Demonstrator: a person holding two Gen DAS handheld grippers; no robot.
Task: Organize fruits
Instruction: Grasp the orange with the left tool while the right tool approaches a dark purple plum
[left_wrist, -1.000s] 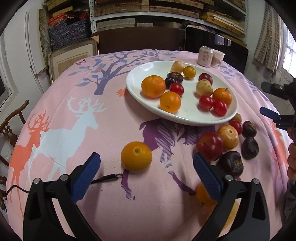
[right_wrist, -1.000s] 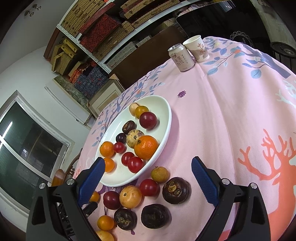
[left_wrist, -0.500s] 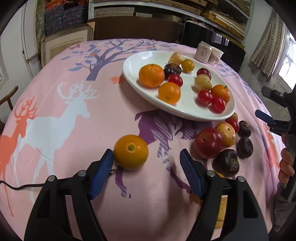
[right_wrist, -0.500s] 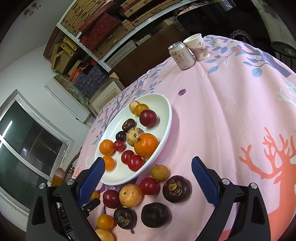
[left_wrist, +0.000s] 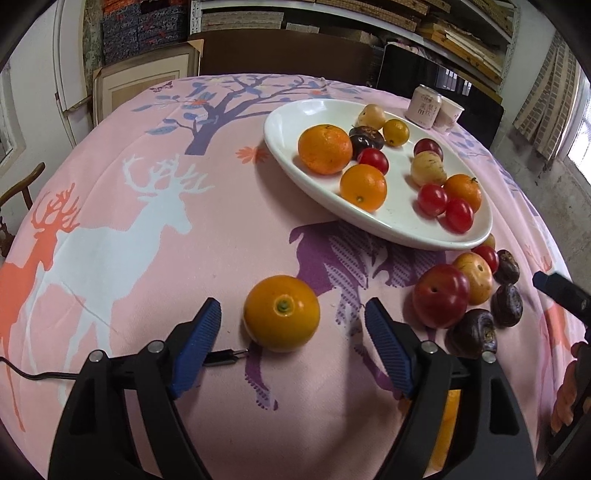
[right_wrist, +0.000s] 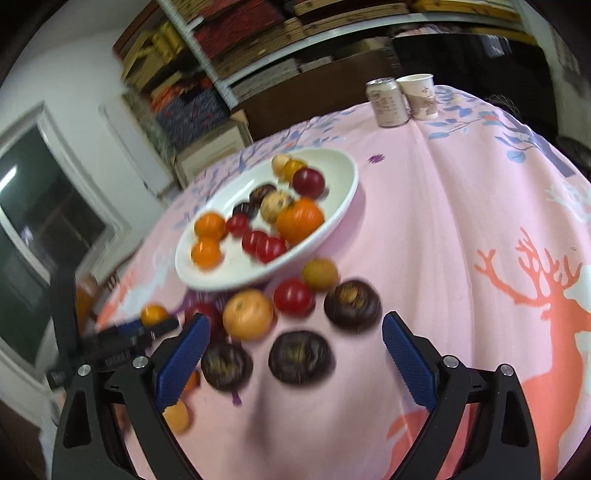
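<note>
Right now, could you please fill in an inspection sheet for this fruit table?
Surface: round table under a pink deer-print cloth.
Job's things: white oval plate holding mixed fruit; a lone orange on the cloth; a cluster of loose fruit beside the plate's near rim.
Clutter: drink can and paper cup at the far edge.
Grippers: left tongs open, jaws just widened slightly, orange between them untouched; right tongs open over the dark fruits.
Cables: thin black lead with plug beside the orange.
Surroundings: stacked shelves, a window, a chair back.
</note>
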